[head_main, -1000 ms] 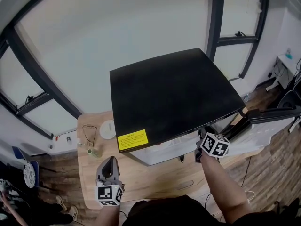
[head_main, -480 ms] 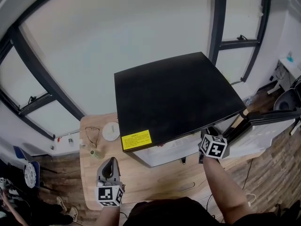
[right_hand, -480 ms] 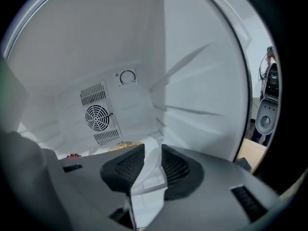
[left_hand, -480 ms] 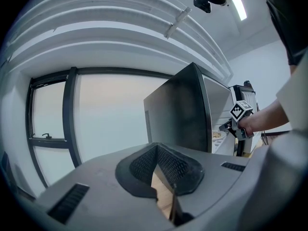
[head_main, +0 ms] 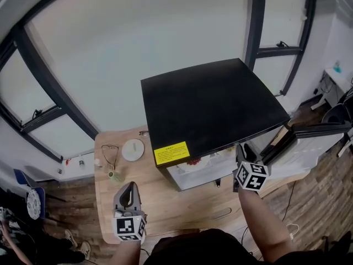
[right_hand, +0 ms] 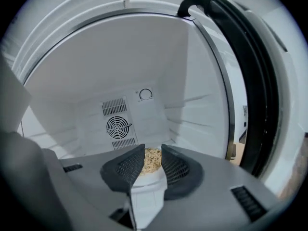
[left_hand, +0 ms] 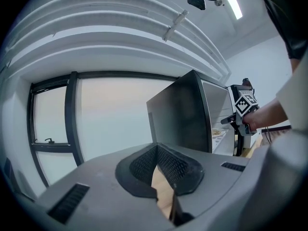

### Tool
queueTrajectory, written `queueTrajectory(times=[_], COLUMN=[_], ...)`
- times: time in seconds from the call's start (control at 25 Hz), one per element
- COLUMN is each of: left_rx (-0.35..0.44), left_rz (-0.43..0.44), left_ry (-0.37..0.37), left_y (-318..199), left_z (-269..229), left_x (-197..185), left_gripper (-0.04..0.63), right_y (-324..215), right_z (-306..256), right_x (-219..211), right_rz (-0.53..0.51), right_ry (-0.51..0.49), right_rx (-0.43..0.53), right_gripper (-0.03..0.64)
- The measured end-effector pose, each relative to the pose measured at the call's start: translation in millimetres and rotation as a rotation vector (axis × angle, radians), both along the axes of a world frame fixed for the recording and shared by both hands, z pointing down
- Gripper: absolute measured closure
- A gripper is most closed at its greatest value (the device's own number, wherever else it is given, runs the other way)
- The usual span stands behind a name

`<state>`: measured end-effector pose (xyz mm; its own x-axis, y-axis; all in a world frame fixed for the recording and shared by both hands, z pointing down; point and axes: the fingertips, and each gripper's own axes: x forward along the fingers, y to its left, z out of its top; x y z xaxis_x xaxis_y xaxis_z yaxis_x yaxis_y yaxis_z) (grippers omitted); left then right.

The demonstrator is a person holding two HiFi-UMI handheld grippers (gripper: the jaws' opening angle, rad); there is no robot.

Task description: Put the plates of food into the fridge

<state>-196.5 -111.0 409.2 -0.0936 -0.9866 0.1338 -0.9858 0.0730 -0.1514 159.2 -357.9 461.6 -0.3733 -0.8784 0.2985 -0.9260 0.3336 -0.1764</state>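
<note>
Right gripper (right_hand: 153, 150), jaws just opened and empty, faces plate of food (right_hand: 152, 163) amid open fridge (right_hand: 96, 71) shelf space.

Fridge (head_main: 215, 109) open at front, way in clear.
Door (head_main: 309, 148) swung wide to the right, well out of the opening. Inside, free room above and to both sides of plate of food (right_hand: 152, 159); fan grille (right_hand: 118, 127) on back wall behind it. Open strip of table (head_main: 182, 203) before the fridge; glasses (head_main: 109, 154), white disc (head_main: 132, 149), small bottle (head_main: 114, 176) clustered left, well apart from opening.
</note>
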Motion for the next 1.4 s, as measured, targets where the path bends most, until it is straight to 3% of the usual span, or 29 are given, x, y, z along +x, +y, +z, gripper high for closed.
queueTrajectory(times=[0.44, 0.64, 0.92, 1.16, 1.4], left_rx=[-0.005, -0.022, -0.022, -0.061, -0.086], left_rz=[0.007, -0.023, -0.027, 0.007, 0.019], left_ry=[0.053, 0.100, 0.059, 0.068, 0.065], left_y=[62, 103, 169, 209, 241], left_z=[19, 38, 39, 62, 74], left_x=[-44, -67, -107, -125, -145], left_gripper=[0.592, 0.592, 0.592, 0.592, 0.592], right_y=[88, 151, 245, 322, 395], right_z=[1, 27, 72, 96, 149], right_x=[-52, -87, -155, -223, -268], right_rz=[-0.088, -0.192, -0.297, -0.419, -0.521], right_ry=[-0.057, -0.127, -0.144, -0.238, -0.300], right_rx=[-0.028, -0.078, -0.189, -0.284, -0.449], right_gripper=[0.495, 0.495, 0.508, 0.508, 0.508])
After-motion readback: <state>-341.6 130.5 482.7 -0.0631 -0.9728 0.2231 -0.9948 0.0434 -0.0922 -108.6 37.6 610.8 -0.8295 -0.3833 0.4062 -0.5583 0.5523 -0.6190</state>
